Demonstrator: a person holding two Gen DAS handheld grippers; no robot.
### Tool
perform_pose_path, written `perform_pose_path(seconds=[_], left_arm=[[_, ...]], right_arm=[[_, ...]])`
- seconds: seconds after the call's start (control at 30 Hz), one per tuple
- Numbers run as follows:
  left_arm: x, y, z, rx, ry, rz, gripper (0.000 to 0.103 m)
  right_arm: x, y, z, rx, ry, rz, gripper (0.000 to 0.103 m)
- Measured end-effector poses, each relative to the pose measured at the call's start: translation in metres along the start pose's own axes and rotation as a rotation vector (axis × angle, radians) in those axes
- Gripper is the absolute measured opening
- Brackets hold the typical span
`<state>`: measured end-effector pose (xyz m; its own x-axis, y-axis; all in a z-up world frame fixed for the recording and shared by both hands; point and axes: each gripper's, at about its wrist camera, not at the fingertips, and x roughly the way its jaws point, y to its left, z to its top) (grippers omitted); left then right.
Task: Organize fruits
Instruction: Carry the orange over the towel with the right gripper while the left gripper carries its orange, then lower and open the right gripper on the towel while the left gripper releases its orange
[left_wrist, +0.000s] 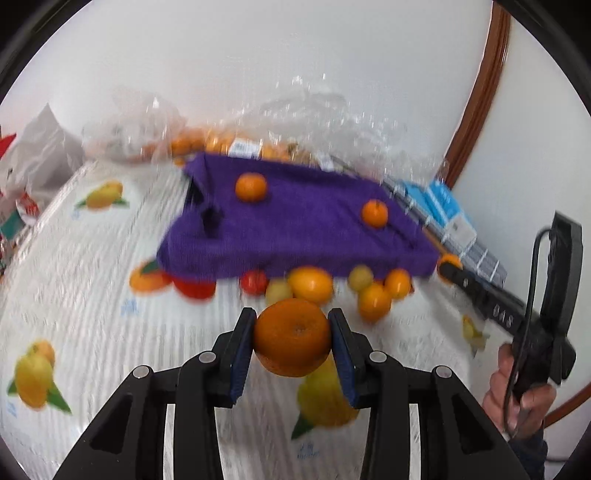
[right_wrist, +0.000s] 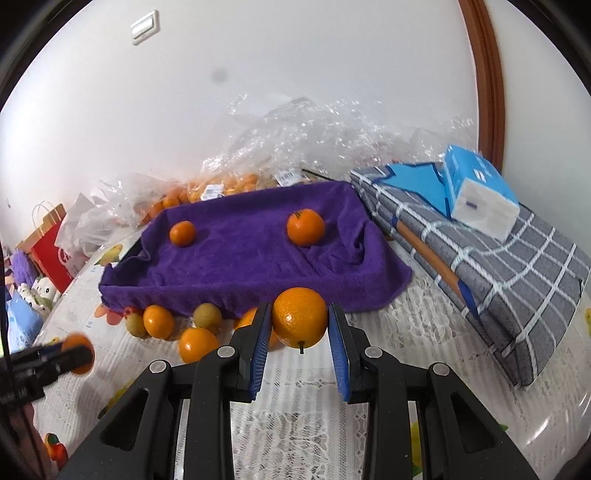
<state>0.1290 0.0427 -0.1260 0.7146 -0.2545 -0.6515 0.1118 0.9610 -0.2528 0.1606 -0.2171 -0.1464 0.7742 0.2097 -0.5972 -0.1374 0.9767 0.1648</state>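
My left gripper (left_wrist: 291, 332) is shut on an orange (left_wrist: 291, 338) and holds it above the tablecloth, in front of a tray lined with a purple towel (left_wrist: 295, 225). Two oranges (left_wrist: 251, 187) (left_wrist: 375, 213) lie in the tray. My right gripper (right_wrist: 298, 325) is shut on another orange (right_wrist: 299, 318), close to the tray's near edge (right_wrist: 258, 291). The same two oranges lie in the tray in the right wrist view (right_wrist: 182, 233) (right_wrist: 305, 226). Several loose fruits (left_wrist: 312, 284) (right_wrist: 159, 321) lie on the table along the tray's front.
Clear plastic bags of oranges (right_wrist: 221, 188) lie behind the tray by the wall. A folded grey checked cloth (right_wrist: 498, 258) with a blue tissue pack (right_wrist: 476, 192) sits right of the tray. A red paper bag (right_wrist: 48, 240) stands at the left. The tablecloth (left_wrist: 85, 295) has fruit prints.
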Motion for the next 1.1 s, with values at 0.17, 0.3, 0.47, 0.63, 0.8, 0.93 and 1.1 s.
perform_pose_path(seconds=[0.17, 0.3, 0.47, 0.63, 0.8, 0.93, 1.1], left_arm=[[0.010, -0.003, 0.039, 0.007, -0.068, 0.034, 0.038], [0.026, 0.001, 0.070, -0.001, -0.126, 0.042, 0.038], [0.052, 0.005, 0.092, 0.018, -0.177, 0.065, 0.038], [0.073, 0.019, 0.088, -0.013, -0.148, 0.039, 0.038], [0.081, 0.025, 0.086, -0.038, -0.155, 0.050, 0.038], [0.088, 0.036, 0.085, -0.077, -0.140, 0.057, 0.038], [0.098, 0.044, 0.084, -0.111, -0.119, 0.062, 0.038]], right_arm=[[0.002, 0.008, 0.032, -0.020, -0.020, 0.013, 0.031], [0.009, 0.016, 0.056, -0.031, -0.049, 0.012, 0.031], [0.030, 0.021, 0.077, -0.030, -0.067, 0.007, 0.031], [0.052, 0.015, 0.069, -0.005, -0.059, 0.008, 0.031], [0.065, 0.001, 0.064, 0.009, -0.038, -0.042, 0.031], [0.075, -0.006, 0.062, 0.031, -0.003, -0.056, 0.031], [0.080, 0.002, 0.058, -0.013, 0.002, -0.072, 0.031]])
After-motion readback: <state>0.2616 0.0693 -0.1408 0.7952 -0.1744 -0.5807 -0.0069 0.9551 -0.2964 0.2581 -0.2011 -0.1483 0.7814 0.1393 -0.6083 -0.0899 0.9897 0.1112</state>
